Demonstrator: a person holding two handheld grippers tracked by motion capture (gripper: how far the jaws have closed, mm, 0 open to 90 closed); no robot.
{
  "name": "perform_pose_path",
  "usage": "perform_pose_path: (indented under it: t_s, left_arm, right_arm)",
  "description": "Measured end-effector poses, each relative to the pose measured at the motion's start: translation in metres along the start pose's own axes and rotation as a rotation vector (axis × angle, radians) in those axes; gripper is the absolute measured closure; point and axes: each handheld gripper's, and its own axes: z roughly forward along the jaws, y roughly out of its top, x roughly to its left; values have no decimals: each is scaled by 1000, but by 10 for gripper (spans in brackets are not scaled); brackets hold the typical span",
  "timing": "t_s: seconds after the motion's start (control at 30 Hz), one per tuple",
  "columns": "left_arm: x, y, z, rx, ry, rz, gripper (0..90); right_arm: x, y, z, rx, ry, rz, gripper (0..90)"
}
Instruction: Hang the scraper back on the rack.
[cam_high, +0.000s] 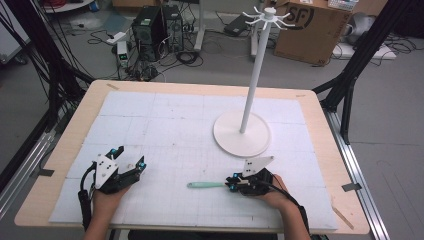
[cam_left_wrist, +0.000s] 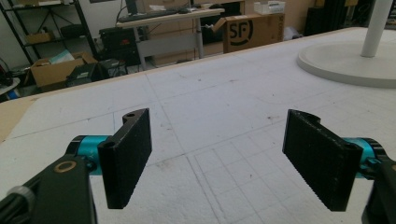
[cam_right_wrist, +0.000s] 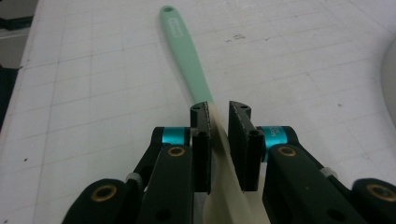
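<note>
We are working at a wooden counter (cam_high: 320, 107) that is carrying a white gridded mat (cam_high: 165, 130) over most of its top. Standing on the mat, beyond the right tool (cam_high: 231, 183) and a little to its right, is a white stand (cam_high: 243, 131) with a round base, a tall thin pole and a ring of hooks at the top; in the left gripper view its base (cam_left_wrist: 348, 63) is lying well ahead of the left tool (cam_left_wrist: 219, 154) and off to its right. We are holding the left tool (cam_high: 129, 157) low over the near left part of the mat, its jaws spread wide with bare mat between them. The right tool (cam_right_wrist: 219, 116) is pinching a spatula: its cream blade (cam_right_wrist: 224, 154) is sitting between the two jaws, which are nearly pressed together, and its mint-green handle (cam_right_wrist: 184, 51) is running straight out ahead of the tool, lying along the mat. In the high view that handle (cam_high: 206, 185) is pointing from the right tool toward the left tool, well apart from it.
</note>
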Motion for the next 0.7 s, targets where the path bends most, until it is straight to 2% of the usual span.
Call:
perform_pose_path:
  t_s: [0.07, 0.23, 0.27, 0.3, 0.37, 0.7]
  left_arm:
    - [0, 0, 0, 0, 0, 1, 245]
    - [0, 0, 0, 0, 0, 1, 245]
    - [0, 0, 0, 0, 0, 1, 245]
    - [0, 0, 0, 0, 0, 2, 245]
    - [0, 0, 0, 0, 0, 2, 245]
    - [0, 0, 0, -3, 1, 2, 245]
  right_arm:
    - [1, 0, 0, 2, 2, 12, 818]
    - [0, 0, 0, -4, -28, 9, 821]
    - [0, 0, -1, 1, -28, 25, 822]
    - [-1, 0, 0, -6, -28, 21, 821]
    - [-3, -1, -1, -7, -51, 42, 817]
    - [-3, 0, 1, 9, -39, 64, 751]
